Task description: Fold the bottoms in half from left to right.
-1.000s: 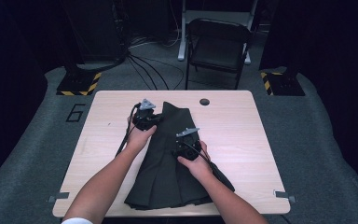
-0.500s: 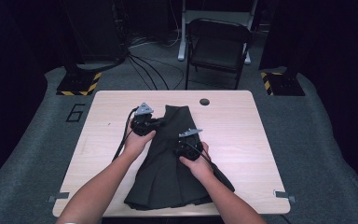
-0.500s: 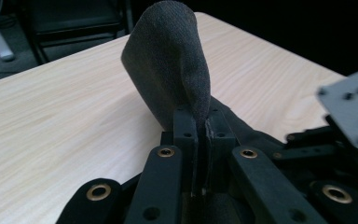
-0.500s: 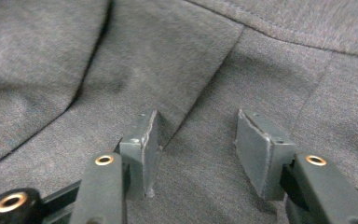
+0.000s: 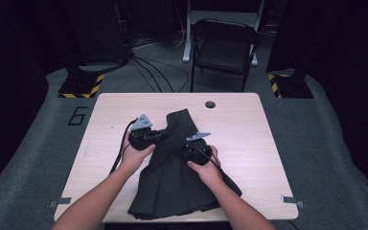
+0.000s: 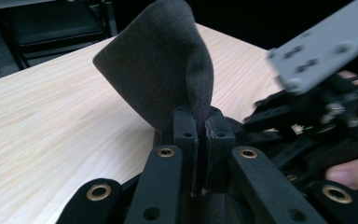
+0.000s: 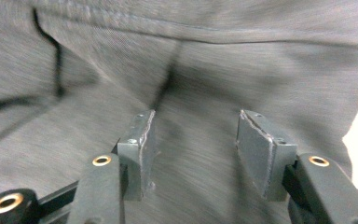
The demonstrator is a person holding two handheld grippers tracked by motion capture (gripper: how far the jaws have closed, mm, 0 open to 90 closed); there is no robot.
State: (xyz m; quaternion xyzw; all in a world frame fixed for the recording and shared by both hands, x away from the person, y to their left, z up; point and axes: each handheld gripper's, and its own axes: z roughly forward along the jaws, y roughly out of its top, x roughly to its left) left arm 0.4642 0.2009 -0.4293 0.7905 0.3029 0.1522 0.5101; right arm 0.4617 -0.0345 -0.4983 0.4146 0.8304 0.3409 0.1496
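High view: my left gripper [image 5: 160, 136] has drawn nearer since a second ago, jaws clamped on the garment's [image 5: 177, 182] lifted corner at table centre. Right gripper [image 7: 193, 140], at three o'clock of it, hovers half-open over cloth; a fold seems underway.

The tabletop [image 5: 249, 124] is pale wood with a fine straight grain and one small dark round hole [image 5: 210, 104]. The skirt [image 5: 172, 182] on it is charcoal black, plain, with pleat lines; close up its weave reads heathered grey. Both tools, left tool [image 5: 159, 136] and right tool [image 5: 189, 143], are black with brass-coloured rivets and grey plates. The floor [image 5: 316, 143] is speckled grey carpet, marked with a black 6 [image 5: 78, 115]; yellow-and-black hazard stripes [image 5: 94, 87] edge two dark bases. The chair [image 5: 225, 48] is black.
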